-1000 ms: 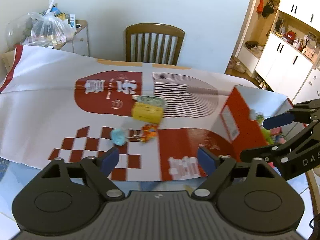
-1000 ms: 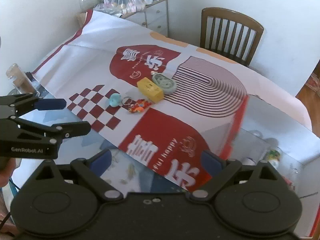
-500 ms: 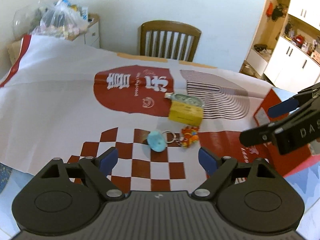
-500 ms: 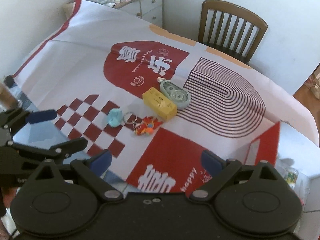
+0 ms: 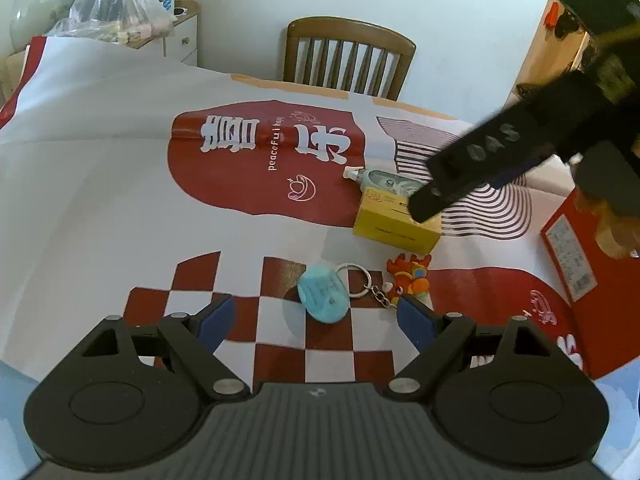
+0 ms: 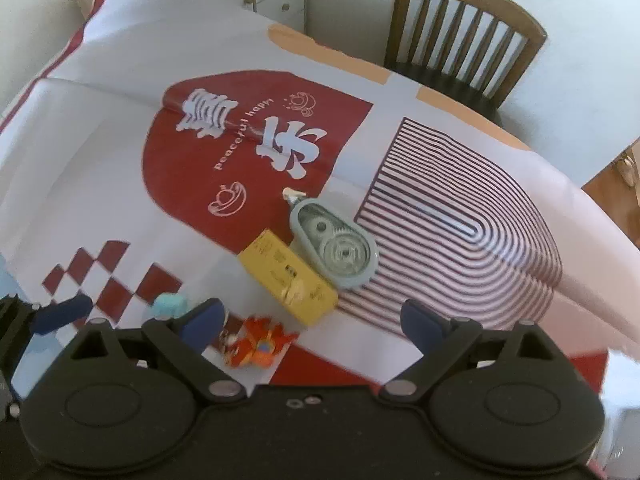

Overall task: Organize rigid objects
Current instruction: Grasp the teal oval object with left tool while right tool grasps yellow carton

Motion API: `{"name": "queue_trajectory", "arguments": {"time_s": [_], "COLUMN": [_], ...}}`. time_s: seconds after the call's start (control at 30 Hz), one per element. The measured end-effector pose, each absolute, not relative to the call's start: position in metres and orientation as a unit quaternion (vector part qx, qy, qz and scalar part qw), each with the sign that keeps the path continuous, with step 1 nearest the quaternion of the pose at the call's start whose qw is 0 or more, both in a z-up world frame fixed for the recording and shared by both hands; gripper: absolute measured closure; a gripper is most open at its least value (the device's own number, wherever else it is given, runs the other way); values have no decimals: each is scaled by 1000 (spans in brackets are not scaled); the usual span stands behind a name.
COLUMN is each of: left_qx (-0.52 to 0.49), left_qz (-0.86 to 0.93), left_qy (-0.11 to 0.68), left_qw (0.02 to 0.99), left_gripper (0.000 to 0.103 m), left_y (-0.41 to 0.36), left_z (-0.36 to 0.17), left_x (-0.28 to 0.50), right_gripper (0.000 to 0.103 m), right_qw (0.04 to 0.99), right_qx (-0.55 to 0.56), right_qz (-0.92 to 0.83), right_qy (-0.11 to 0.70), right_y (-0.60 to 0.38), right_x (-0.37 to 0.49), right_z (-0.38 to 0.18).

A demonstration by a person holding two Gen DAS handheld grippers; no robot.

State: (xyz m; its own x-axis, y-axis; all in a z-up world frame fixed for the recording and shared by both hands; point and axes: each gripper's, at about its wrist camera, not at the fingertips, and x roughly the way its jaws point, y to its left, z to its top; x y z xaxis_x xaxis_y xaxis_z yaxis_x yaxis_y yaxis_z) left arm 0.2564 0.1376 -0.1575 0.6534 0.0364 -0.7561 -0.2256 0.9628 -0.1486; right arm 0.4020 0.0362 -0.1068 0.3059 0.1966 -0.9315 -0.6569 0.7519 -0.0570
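Sorting not begun: both grippers, left gripper (image 5: 314, 318) and right gripper (image 6: 314, 322), gape empty; yellow cardboard box (image 6: 287, 277), grey-green tape dispenser (image 6: 336, 249) at 1 o'clock, untouched.

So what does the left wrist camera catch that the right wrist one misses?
Only the left wrist view shows the red box at the right edge, the plastic bag on the cabinet, and the key ring beside the whole blue oval tag. Only the right wrist view shows the gears inside the grey tape dispenser. Both show the yellow box, the orange charm, the chair, and both tools open.
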Motion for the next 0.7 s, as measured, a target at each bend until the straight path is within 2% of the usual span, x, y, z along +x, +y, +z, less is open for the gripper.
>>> {"name": "queue_trajectory", "arguments": {"time_s": [0.2, 0.4, 0.43, 0.47, 0.63, 0.7], "left_qx": [-108, -95, -93, -91, -80, -70], "left_qz": [69, 69, 69, 70, 78, 85], "left_qy": [416, 412, 411, 409, 402, 400], "left_qw": [900, 904, 904, 905, 909, 910], "left_gripper": [15, 16, 16, 17, 26, 37], "left_y": [132, 131, 131, 131, 129, 128], "left_z": [-173, -181, -182, -182, -183, -183], "left_x": [272, 280, 280, 281, 281, 281], "right_gripper": [20, 36, 43, 48, 57, 60], "right_qw": [762, 740, 738, 735, 726, 722], "right_qx": [-244, -268, -269, -270, -285, -289], "right_qz": [288, 307, 310, 311, 318, 318], "right_qy": [527, 534, 536, 539, 539, 543], "right_y": [59, 77, 78, 79, 85, 87], "right_x": [420, 424, 424, 424, 417, 414], "right_z": [-124, -137, -138, -139, -143, -144]}}
